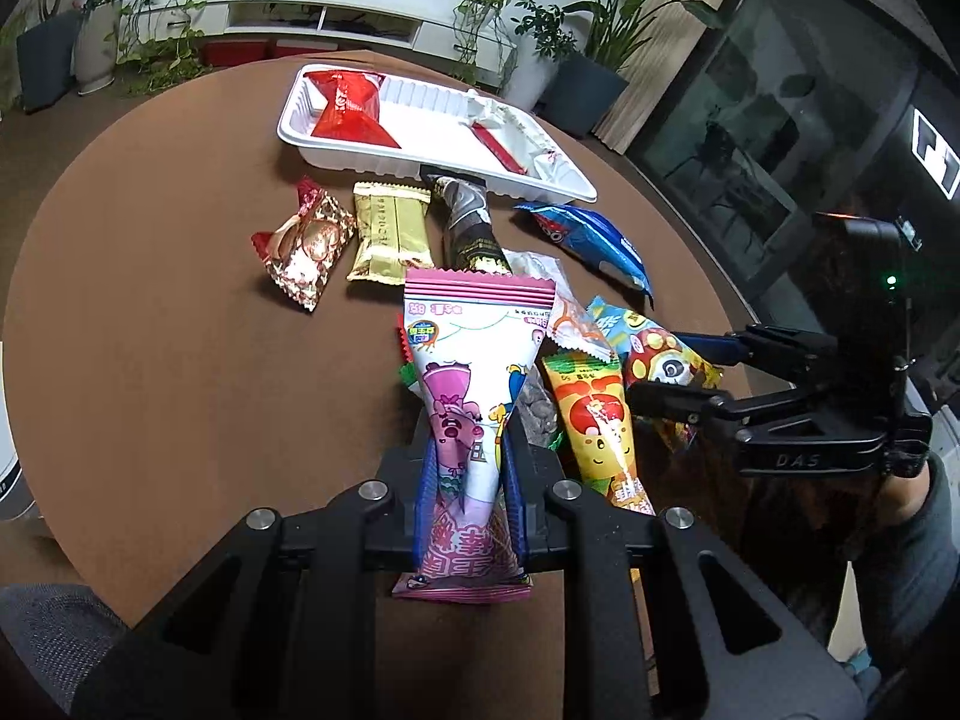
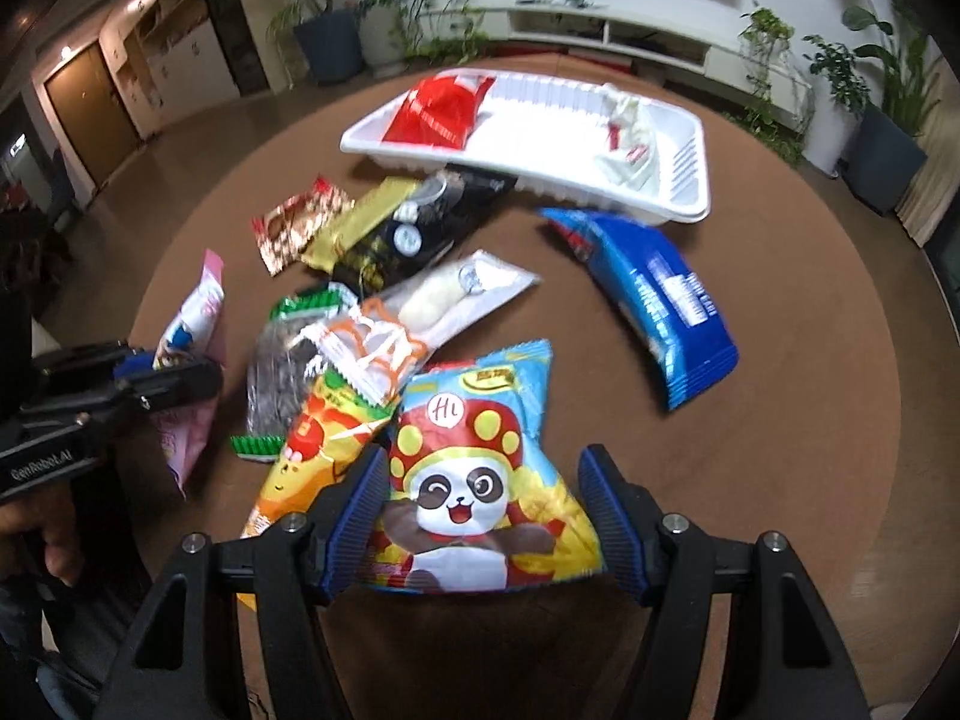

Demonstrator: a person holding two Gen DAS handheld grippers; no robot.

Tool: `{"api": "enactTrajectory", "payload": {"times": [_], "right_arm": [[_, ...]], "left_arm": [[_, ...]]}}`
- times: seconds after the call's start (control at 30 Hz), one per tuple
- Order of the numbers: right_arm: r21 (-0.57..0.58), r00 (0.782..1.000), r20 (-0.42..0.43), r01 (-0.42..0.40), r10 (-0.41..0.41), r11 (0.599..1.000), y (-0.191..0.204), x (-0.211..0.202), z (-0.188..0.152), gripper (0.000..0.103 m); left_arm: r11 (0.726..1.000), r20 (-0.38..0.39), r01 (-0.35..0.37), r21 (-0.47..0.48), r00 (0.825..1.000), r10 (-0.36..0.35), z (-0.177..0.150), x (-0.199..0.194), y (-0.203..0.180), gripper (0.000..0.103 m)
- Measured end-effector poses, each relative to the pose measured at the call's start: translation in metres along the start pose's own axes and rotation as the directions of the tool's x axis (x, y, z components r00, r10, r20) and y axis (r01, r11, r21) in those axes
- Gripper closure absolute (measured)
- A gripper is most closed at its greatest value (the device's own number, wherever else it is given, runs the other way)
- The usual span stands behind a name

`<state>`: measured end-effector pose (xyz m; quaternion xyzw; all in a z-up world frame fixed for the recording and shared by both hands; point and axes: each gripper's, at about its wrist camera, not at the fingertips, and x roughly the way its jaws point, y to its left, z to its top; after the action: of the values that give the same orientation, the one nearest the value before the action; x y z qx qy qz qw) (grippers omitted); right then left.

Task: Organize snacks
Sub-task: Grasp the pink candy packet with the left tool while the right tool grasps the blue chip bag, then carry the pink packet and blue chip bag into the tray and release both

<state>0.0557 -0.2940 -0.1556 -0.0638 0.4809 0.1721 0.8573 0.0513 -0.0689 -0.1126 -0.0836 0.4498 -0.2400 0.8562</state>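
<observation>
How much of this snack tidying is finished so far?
Early days. Done: the white tray holds a red packet and a white wrapper. In hand: the left gripper pinches a pink packet; the right gripper's fingers straddle the panda packet, not yet squeezing. Left: about eight packets on the table.

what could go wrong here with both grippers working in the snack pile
1. The right gripper straddles the panda snack bag, which overlaps the orange packet; closing could drag or pinch that neighbour too.
2. The left gripper is shut on the pink snack pack beside the right one, so the two tools could bump.
3. The white tray rests on a black packet, so it may rock.
</observation>
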Motion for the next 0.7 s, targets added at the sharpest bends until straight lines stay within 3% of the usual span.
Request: {"api": "enactTrajectory", "payload": {"times": [0.1,0.2,0.27,0.37,0.7], "right_arm": [[0.008,0.999,-0.016,-0.038,0.038,0.999,0.001,0.006,-0.002,0.042],[0.022,0.998,-0.02,-0.055,0.055,0.998,0.001,0.01,-0.004,0.054],[0.034,0.998,-0.008,-0.065,0.065,0.997,0.0,0.009,-0.004,0.056],[0.067,0.995,0.001,-0.096,0.096,0.993,-0.004,0.006,-0.005,0.07],[0.159,0.988,0.058,-0.15,0.142,0.976,-0.014,-0.01,-0.015,0.074]], "left_arm": [[1.0,-0.008,0.005,-0.005,1.0,-0.005,-0.003,0.002,0.0,0.086],[1.0,-0.007,0.008,-0.007,1.0,-0.009,-0.003,0.002,0.001,0.086],[1.0,-0.007,0.009,-0.01,1.0,-0.009,-0.003,0.002,0.001,0.086],[1.0,-0.007,0.01,-0.011,1.0,-0.01,-0.003,0.002,0.001,0.086],[1.0,-0.007,0.015,-0.023,1.0,-0.016,-0.002,0.001,0.002,0.086]]}}
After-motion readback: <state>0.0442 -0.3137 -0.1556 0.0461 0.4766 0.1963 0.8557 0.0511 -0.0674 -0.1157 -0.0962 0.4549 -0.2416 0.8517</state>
